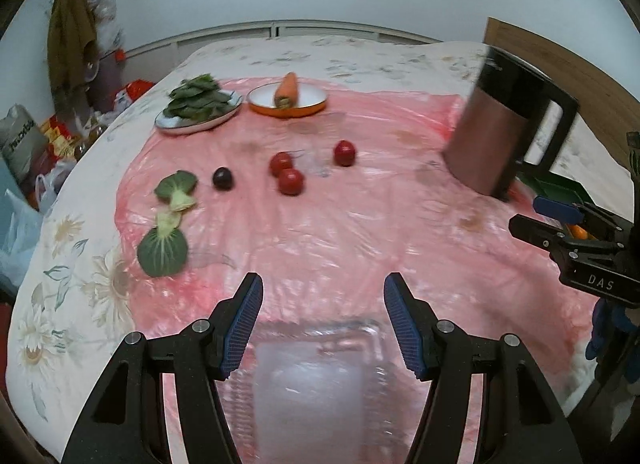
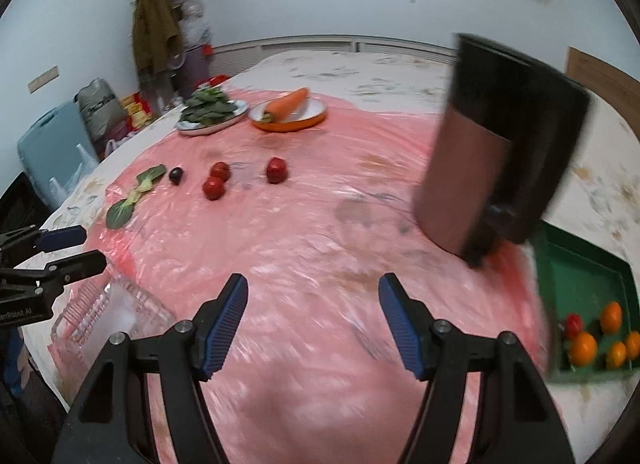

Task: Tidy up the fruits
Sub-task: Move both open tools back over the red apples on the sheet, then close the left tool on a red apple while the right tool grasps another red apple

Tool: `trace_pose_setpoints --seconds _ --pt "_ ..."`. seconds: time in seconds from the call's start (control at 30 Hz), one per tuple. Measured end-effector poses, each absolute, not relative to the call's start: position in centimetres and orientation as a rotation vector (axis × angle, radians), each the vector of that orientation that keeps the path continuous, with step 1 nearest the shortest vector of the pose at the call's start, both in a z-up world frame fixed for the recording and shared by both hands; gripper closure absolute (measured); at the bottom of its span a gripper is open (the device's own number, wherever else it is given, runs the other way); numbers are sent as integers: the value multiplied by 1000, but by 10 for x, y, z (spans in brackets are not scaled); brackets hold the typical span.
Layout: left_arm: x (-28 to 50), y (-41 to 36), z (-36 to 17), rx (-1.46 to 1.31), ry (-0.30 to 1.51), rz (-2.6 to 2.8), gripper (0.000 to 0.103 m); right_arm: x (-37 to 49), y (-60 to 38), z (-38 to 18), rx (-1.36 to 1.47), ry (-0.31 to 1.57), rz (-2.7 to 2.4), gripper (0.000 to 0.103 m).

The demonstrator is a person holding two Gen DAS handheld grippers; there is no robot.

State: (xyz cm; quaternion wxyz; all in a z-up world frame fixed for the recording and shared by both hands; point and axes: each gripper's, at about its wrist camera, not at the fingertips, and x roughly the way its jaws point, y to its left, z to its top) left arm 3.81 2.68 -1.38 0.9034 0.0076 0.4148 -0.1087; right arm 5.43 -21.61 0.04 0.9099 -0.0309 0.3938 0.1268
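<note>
Both claws, the left gripper point(image 1: 323, 322) and right gripper point(image 2: 313, 320), gape with nothing between their pads. 3 red fruits point(image 1: 291, 181) and 1 dark fruit point(image 1: 223, 178) lie mid-sheet; a clear tray point(image 1: 312, 380) sits under the left, the green tray point(image 2: 584, 284) holds orange fruits point(image 2: 583, 348)

The left claw point(image 1: 323, 320) has two black, angular plastic fingers braced with triangular cut-outs, and each finger point(image 1: 240, 328) carries a blue ribbed pad on its inner face. Round silver screw heads sit on the black linkage behind the pads, two on each side. The right claw point(image 2: 313, 318) is built the same way: black fingers, blue ribbed pads, silver screws. Seen from the left wrist view at three o'clock, its black body bears white lettering reading "DAS". From the right wrist view at nine o'clock, the left claw's body shows white lettering too, partly cut off.
</note>
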Motion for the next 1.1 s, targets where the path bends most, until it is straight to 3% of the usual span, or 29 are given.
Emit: trace_pose_setpoints --seconds 0.83,1.1 --pt "204 25 -81 -55 998 -161 48 248 -131 -64 -137 841 443 0" --pt "215 24 -90 -60 1014 -158 56 268 -127 -79 -122 850 460 6"
